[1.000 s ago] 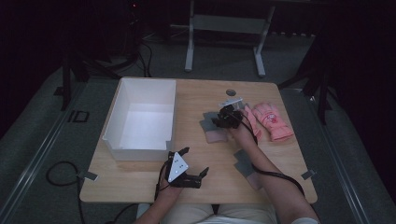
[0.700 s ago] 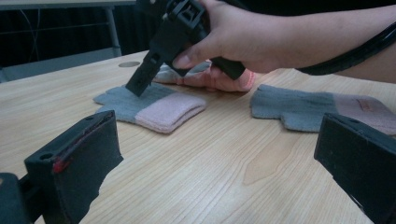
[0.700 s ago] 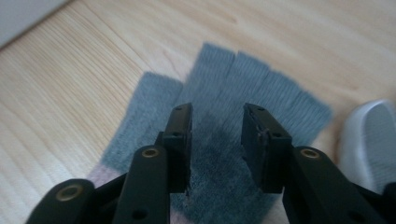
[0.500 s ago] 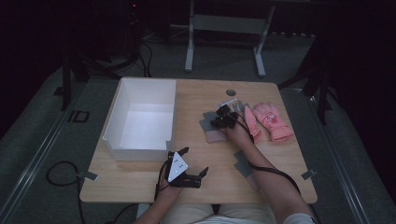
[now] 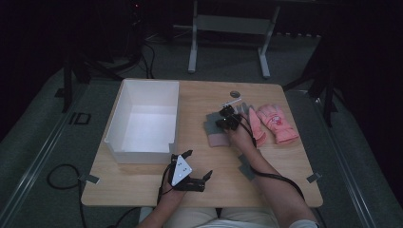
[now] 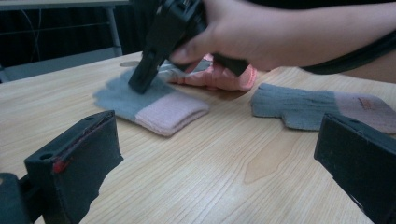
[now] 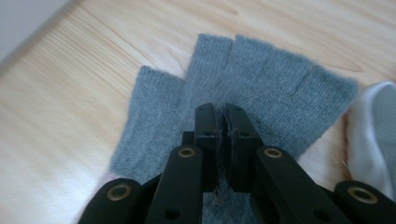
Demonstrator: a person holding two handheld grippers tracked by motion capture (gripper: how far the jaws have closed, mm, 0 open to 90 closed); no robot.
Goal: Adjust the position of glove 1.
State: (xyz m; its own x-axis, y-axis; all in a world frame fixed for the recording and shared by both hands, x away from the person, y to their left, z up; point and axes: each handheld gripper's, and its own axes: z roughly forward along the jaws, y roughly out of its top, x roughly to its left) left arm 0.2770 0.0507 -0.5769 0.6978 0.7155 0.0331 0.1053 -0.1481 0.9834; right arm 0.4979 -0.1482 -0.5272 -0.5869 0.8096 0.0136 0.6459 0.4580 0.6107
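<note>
Grey glove (image 5: 215, 127) lies flat just right of the white box (image 5: 142, 121). Right gripper (image 7: 223, 116) has just been closing, jaws now pinching its knit; lift slowly, straight up. Left gripper (image 6: 210, 154) rests wide, empty.

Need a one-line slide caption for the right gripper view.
Right gripper, jaws just closed, pinches a fold of the grey fingerless glove lying flat on the wooden table.
</note>
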